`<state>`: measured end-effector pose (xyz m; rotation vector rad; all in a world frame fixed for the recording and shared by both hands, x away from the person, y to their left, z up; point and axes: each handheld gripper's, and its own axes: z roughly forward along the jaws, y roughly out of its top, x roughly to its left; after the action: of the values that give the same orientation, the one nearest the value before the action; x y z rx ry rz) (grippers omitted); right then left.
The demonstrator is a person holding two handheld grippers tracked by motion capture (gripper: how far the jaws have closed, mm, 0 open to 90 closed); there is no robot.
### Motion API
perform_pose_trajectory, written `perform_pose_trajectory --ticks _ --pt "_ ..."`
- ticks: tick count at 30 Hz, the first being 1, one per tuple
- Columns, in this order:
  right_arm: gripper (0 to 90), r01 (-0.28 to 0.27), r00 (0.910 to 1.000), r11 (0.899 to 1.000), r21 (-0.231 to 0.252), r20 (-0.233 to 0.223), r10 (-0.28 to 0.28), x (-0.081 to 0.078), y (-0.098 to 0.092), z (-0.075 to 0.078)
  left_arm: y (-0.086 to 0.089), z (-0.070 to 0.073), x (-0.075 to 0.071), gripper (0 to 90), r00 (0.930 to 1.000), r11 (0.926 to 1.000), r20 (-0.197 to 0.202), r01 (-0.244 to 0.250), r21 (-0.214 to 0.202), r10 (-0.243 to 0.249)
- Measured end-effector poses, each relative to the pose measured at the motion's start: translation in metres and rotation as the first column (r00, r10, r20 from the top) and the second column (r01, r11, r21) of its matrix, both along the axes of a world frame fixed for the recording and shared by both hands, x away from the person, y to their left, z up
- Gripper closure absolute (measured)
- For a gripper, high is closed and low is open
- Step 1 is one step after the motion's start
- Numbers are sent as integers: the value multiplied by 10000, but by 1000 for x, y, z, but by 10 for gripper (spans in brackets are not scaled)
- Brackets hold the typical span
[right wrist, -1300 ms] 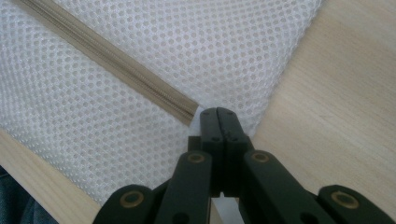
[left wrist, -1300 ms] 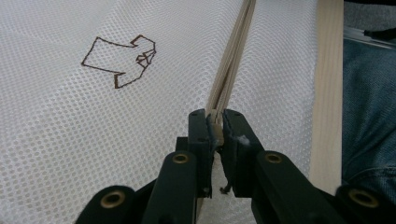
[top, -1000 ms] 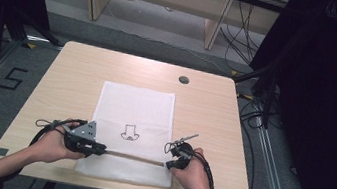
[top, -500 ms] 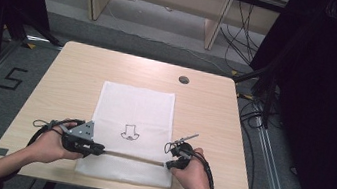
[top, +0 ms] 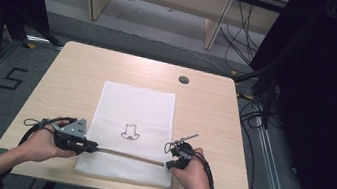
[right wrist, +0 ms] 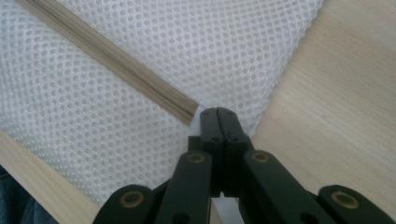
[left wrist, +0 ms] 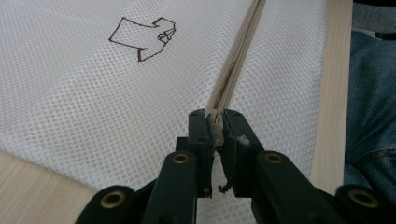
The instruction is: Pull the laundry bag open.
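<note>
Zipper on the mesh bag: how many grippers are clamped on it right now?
2. The left gripper pinches the zipper at its left end; the right gripper is shut at its right end, on the mesh bag edge.

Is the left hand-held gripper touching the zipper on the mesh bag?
Touching. The left gripper view shows the left hand-held gripper with jaws clamped on the beige zipper end.

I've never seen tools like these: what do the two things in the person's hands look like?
Both are black. The left gripper carries a grey three-cornered plate on top; the right gripper bears a small metal rod. Black cables loop from each. Close up, the arms have brass-coloured pivot pins. Forearms are bare.
</note>
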<state>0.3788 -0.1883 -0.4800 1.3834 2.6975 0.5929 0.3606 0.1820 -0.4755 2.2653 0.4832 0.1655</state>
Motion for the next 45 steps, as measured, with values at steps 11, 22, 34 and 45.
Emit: perform_pose_trajectory --ticks 11,22,34,45 --pt "900 -3 10000 10000 10 -13 3 0 0 0 12 -1 -1 818 9997 9997 -57 -228 -21 228" --pt "900 -8 10000 10000 23 0 8 0 0 0 16 -5 -3 818 9996 9993 -6 -297 208 298" --pt "900 7 10000 10000 18 -19 -7 0 0 0 42 -13 -3 818 9953 9948 -149 -948 371 954" --pt "900 -49 10000 10000 64 41 48 0 -1 -1 49 -18 -5 818 9905 9899 -439 -1272 629 1301"
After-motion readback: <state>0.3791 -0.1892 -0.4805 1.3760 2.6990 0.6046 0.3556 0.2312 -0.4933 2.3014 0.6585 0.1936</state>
